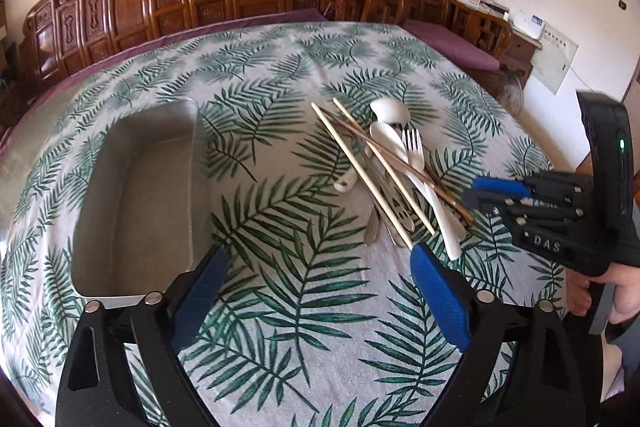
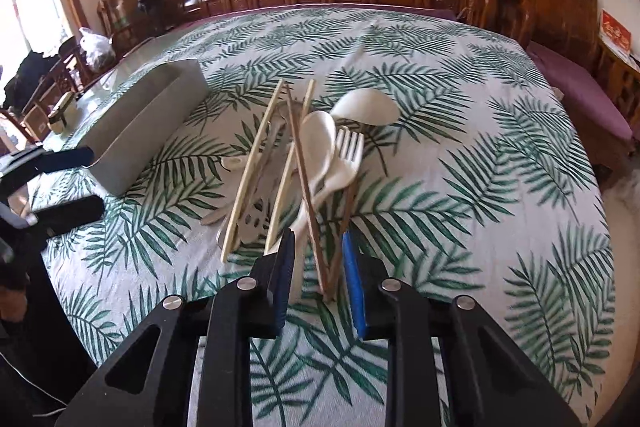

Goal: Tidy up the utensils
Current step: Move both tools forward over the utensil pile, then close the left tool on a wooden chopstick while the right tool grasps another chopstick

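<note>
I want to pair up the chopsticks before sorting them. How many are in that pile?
4. Two pale chopsticks lie side by side on the pile's left. Two dark brown chopsticks run with their near ends between the right gripper fingers. More may be hidden underneath.

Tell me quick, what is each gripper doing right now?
Left gripper: open, empty, above the leaf-print tablecloth.
Right gripper: partly closed around the dark brown wooden chopsticks; grip cannot be told.

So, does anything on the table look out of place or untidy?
Yes: the white spoons, white fork, pale bamboo chopsticks and dark brown chopsticks lie crossed in one heap beside the grey rectangular tray, which holds nothing.
</note>
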